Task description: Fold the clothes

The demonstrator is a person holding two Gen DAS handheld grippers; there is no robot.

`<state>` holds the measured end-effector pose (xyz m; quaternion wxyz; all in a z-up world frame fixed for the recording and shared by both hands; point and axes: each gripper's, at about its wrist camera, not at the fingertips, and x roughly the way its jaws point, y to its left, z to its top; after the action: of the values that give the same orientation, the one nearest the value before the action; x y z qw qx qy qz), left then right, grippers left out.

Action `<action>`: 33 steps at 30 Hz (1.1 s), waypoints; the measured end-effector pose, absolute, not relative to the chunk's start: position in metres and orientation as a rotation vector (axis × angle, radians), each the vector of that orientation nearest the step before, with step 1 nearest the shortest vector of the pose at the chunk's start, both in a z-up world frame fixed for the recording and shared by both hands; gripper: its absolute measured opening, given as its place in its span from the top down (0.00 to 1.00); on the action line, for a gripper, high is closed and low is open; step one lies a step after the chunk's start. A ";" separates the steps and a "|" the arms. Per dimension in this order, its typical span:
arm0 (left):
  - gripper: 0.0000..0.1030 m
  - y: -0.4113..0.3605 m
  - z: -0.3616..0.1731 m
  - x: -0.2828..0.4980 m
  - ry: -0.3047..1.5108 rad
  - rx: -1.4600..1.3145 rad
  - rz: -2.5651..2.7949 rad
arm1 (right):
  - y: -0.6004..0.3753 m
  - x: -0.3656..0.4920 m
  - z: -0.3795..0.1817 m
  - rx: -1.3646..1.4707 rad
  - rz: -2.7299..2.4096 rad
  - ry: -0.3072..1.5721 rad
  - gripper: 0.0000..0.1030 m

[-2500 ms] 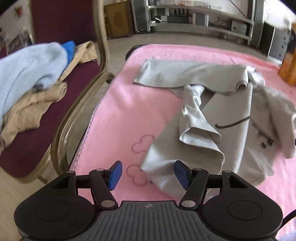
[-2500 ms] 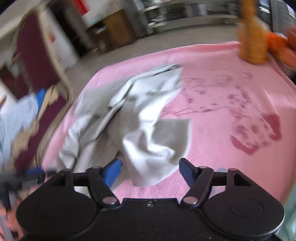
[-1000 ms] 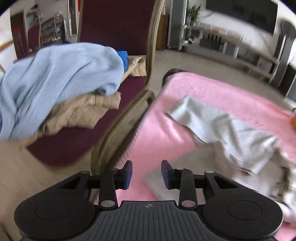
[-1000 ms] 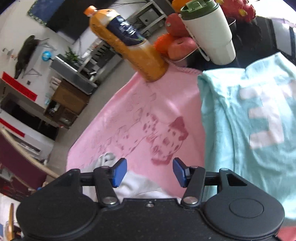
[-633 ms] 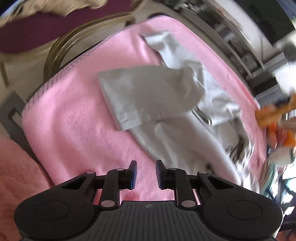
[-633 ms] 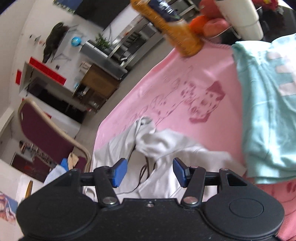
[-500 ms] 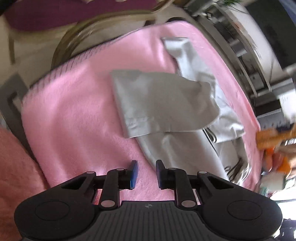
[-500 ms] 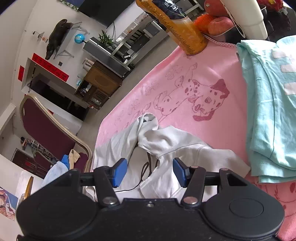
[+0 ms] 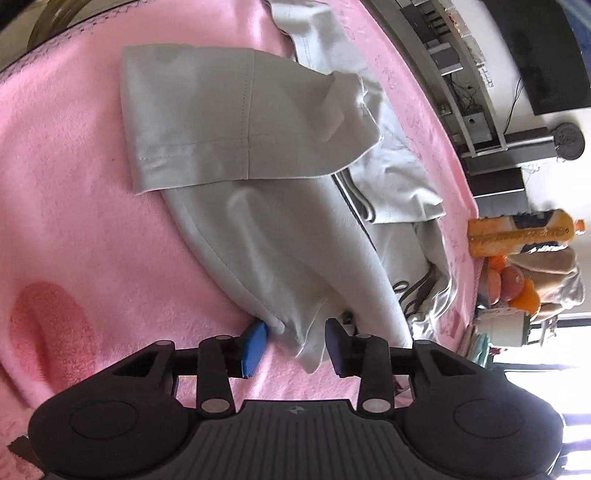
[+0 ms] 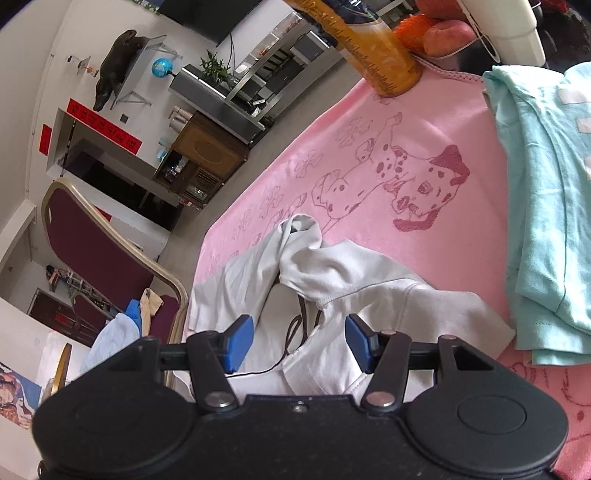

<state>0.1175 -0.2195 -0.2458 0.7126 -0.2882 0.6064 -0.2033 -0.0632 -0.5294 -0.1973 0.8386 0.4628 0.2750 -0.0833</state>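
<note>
A light grey hooded garment lies crumpled on a pink blanket, one sleeve folded across it. My left gripper sits low over its near corner. The jaws are opening, and a fold of the grey cloth hangs between the blue pads, touching the left pad only. In the right wrist view the same garment spreads out with its hood and dark drawstrings showing. My right gripper hovers open above the neck area, nothing gripped.
A folded mint-green shirt lies on the blanket at the right. An orange drink bottle, fruit and a white cup stand past the blanket's far edge. A maroon chair with piled clothes stands at the left.
The left gripper has swung from the chair down to the grey garment's near corner, narrowed, then widened around a fold. The right gripper turned from the bottle toward the hood.
</note>
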 end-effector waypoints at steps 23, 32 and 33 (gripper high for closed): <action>0.66 -0.142 -0.226 0.136 1.250 -0.561 -0.372 | -0.298 0.035 -0.213 -0.154 0.271 0.862 0.60; 0.63 -0.147 -0.252 0.145 1.374 -0.758 -0.514 | -0.258 0.042 -0.209 -0.435 0.232 0.851 0.96; 0.63 -0.150 -0.254 0.145 1.379 -0.778 -0.527 | -0.262 0.044 -0.204 -0.373 0.232 0.858 0.96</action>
<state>0.1455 -0.1496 -0.2540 0.6716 -0.3455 0.6122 -0.2341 0.0438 -0.2623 -0.2035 0.8862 -0.1793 0.4124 0.1114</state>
